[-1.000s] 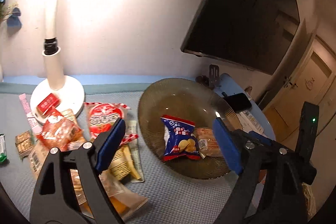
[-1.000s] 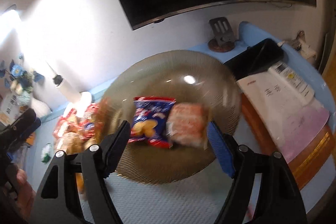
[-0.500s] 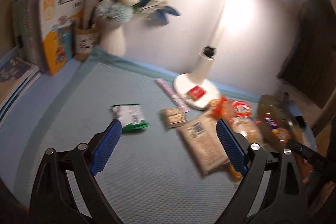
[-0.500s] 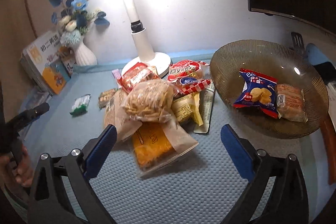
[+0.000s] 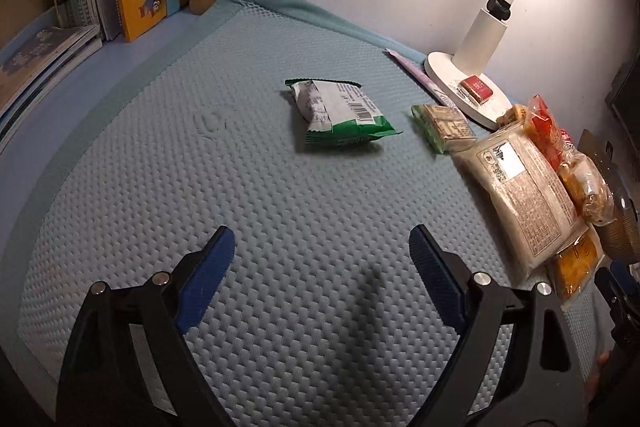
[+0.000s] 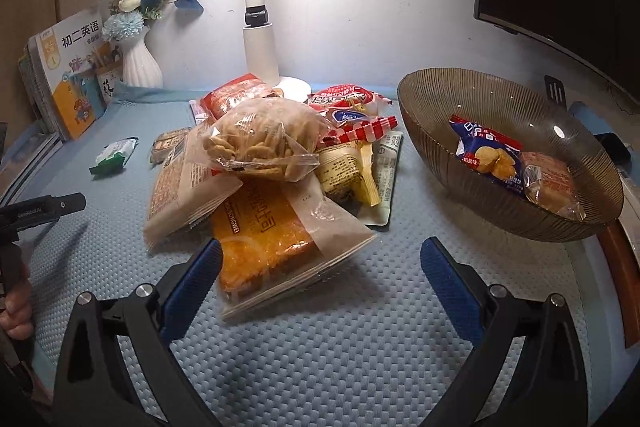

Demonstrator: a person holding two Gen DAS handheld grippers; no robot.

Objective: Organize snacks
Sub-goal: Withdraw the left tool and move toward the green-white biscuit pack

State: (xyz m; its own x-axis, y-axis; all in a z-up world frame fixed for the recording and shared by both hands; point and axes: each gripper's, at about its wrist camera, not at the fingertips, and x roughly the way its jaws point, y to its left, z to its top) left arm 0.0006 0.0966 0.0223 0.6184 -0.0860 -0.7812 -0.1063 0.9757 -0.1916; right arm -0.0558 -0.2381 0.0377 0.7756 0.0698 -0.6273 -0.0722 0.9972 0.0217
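Left wrist view: the left claw (image 5: 318, 259) gaped wide and empty above a blue textured mat (image 5: 160, 195) on the tabletop. Ahead lay a green-and-white snack packet (image 5: 340, 113), barcode up.

Right wrist view: the right claw (image 6: 320, 271) stood wide open, holding nothing, before a heap of snack bags (image 6: 256, 167). A ribbed smoky glass bowl (image 6: 480, 99) held a blue chip packet (image 6: 486, 155). A book (image 6: 70, 67) read "初二英语".

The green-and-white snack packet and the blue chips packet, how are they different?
The green-and-white snack packet lies alone on the blue mat; the blue chips packet sits inside the ribbed brown glass bowl, touching another snack. The green one shows its barcode side, the blue one its picture. Both are small sealed packets.
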